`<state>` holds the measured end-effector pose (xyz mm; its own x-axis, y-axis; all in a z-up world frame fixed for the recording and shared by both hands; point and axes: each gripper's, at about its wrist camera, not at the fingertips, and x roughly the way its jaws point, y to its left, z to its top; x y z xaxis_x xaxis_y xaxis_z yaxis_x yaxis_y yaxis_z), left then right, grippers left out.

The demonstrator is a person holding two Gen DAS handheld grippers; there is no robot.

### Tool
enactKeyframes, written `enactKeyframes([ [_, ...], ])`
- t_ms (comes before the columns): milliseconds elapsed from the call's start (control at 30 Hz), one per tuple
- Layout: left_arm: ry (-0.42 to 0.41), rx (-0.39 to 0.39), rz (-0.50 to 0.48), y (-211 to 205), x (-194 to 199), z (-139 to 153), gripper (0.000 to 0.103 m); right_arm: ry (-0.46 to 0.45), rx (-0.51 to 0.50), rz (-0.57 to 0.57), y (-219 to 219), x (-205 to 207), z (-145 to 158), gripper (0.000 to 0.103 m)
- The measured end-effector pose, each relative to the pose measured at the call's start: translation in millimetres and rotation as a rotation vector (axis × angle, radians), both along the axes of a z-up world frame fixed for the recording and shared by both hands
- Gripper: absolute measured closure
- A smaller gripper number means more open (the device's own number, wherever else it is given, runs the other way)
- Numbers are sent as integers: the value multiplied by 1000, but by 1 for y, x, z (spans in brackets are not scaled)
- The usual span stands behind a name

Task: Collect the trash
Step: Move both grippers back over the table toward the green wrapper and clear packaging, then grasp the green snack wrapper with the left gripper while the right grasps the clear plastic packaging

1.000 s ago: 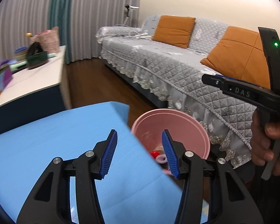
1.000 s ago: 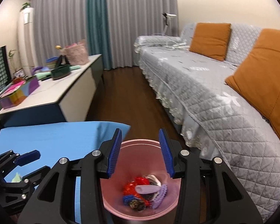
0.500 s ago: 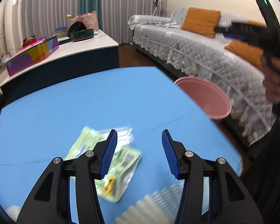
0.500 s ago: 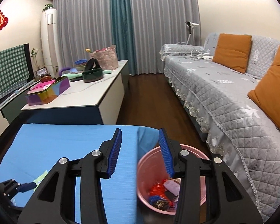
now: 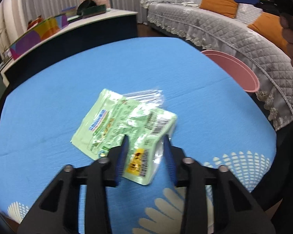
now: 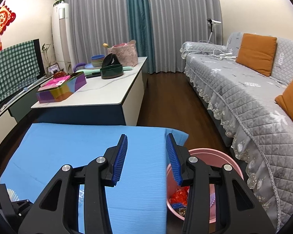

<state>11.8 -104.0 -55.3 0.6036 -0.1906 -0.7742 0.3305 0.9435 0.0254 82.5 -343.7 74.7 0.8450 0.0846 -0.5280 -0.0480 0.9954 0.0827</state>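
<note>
Left wrist view: left gripper [image 5: 145, 142] is coming down on the wrapper [image 5: 125, 124], a crumpled green packet lying flat near the middle of the blue desk [image 5: 48, 89]. The fingers are closing, with the near barcode corner of the wrapper between them; whether the pads are pressing it yet I cannot tell, the picture being blurred. Risks, as judgement: the film is thin and lying flat, so the fingers may be pinching only a loose clear flap and the packet could slip out on lifting; closing too high could push it along the cloth instead of catching it. The bin [image 5: 236, 72] is standing past the desk's right edge, well apart from the wrapper, so a weak hold may be dropping it on the floor on the way.

Right wrist view: right gripper [image 6: 146, 156] is hanging over the desk edge beside the bin, fingers half apart, holding nothing. The bin is already holding red and purple scraps. Risk: the two grippers crowding each other over the bin.
</note>
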Motion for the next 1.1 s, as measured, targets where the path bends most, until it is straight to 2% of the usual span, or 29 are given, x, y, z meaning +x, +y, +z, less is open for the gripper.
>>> enactKeyframes([
  [67, 13, -18, 35, 9, 7, -1, 89, 6, -3, 14, 6, 2, -3, 61],
  [233, 24, -86, 152, 36, 23, 2, 95, 45, 12, 74, 23, 9, -17, 61],
  [333, 14, -124, 204, 52, 26, 5, 95, 84, 8, 131, 43, 15, -33, 61],
  [433, -20, -107, 207, 53, 27, 9, 95, 119, -3, 186, 61, 20, -47, 61],
  [533, -28, -120, 248, 63, 34, 12, 96, 156, -6, 276, 85, 25, -61, 61],
  [667, -30, -163, 364, 89, 45, 17, 96, 184, -28, 386, 115, 22, -78, 61],
  [767, -52, -168, 420, 103, 49, 23, 97, 220, -47, 470, 136, 21, -93, 60],
  [900, -53, -166, 442, 109, 51, 20, 97, 284, -72, 539, 158, 24, -114, 54],
  [1100, -38, -176, 453, 112, 63, 16, 97, 361, -128, 626, 181, 23, -137, 49],
])
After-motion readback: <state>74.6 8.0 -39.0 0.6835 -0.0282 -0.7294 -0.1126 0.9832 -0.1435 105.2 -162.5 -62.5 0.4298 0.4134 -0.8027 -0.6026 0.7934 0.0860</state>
